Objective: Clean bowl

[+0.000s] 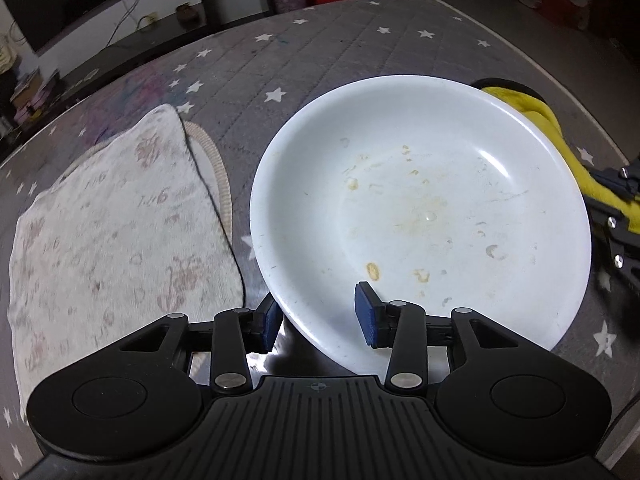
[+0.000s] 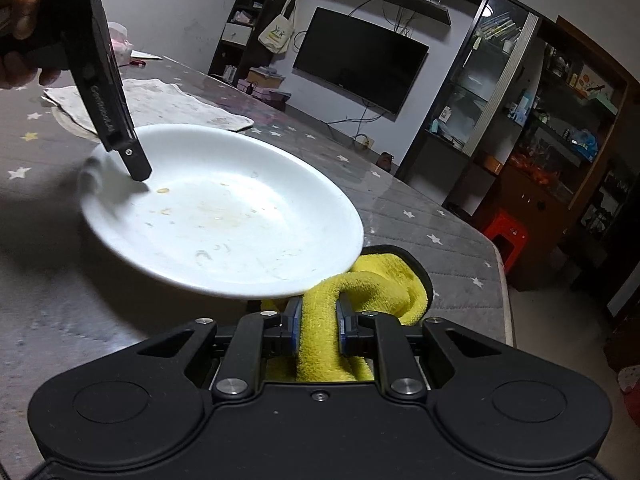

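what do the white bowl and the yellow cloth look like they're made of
White bowl: likely glazed ceramic or porcelain, though hard plastic is possible; glossy, with sharp light glints and dried yellowish stains on a smooth surface.
Yellow cloth: looks like microfibre or terry; fuzzy, matte pile that bunches softly where the right gripper pinches it.

Wall-mounted dark television (image 2: 360,65) on a white wall, glass-fronted cabinet (image 2: 516,92), red stool (image 2: 506,236).
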